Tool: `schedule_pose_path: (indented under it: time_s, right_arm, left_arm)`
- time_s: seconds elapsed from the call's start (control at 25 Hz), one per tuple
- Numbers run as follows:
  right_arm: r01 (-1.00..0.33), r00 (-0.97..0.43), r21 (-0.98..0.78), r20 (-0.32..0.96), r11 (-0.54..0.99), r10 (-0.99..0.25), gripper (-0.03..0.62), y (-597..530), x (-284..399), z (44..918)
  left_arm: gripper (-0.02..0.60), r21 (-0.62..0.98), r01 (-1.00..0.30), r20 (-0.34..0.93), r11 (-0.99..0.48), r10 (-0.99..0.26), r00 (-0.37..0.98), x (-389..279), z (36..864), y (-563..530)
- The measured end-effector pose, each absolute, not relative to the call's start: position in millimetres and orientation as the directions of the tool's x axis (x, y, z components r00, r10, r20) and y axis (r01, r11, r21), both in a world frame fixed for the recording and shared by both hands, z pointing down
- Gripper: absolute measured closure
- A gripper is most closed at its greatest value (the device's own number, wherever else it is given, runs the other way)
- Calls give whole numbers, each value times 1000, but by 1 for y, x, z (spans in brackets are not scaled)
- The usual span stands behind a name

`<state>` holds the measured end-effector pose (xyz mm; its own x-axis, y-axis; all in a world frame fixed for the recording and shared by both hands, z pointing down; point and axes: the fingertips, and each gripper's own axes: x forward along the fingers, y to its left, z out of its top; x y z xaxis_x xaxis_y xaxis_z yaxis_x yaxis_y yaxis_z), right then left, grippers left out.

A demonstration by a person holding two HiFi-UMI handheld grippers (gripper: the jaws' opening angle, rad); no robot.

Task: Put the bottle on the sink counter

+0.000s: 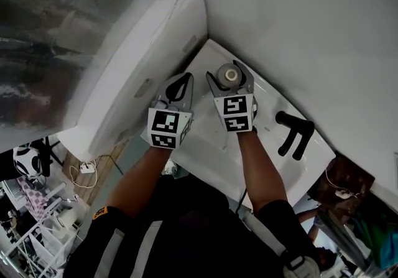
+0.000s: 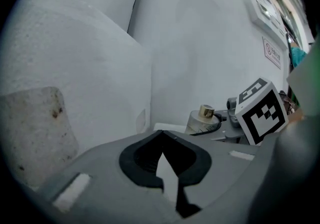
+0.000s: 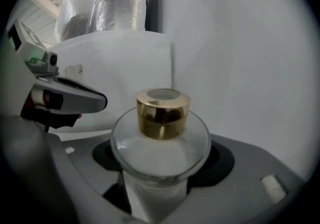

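Observation:
A clear round bottle [image 1: 231, 74] with a gold cap stands upright between the jaws of my right gripper [image 1: 229, 69], which is shut on it above the far corner of the white sink counter [image 1: 264, 146]. In the right gripper view the bottle [image 3: 160, 140] fills the jaws of that gripper [image 3: 162, 160]. My left gripper [image 1: 180, 85] hovers just left of it, its tips together and nothing between them. From the left gripper view [image 2: 162, 138] the bottle [image 2: 202, 119] shows at the right. Whether the bottle's base touches the counter is hidden.
A black faucet [image 1: 293, 130] rises from the counter to the right of the grippers. A white slanted housing [image 1: 143, 53] borders the counter on the left, and a plain white wall [image 1: 311, 34] lies behind. Clutter and a cable [image 1: 84, 171] sit lower left.

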<state>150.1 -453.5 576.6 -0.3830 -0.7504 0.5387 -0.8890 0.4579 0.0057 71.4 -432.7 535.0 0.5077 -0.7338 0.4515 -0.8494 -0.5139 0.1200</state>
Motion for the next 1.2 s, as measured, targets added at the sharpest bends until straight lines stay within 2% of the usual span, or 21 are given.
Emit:
schedule_pose_path:
  time_s: [1.2]
  right_arm:
    - [-877,-332,89,598,472,-730,247,-467,143,603]
  left_arm:
    - [584,132,-848,461,-514,-725,512,76,539,-434]
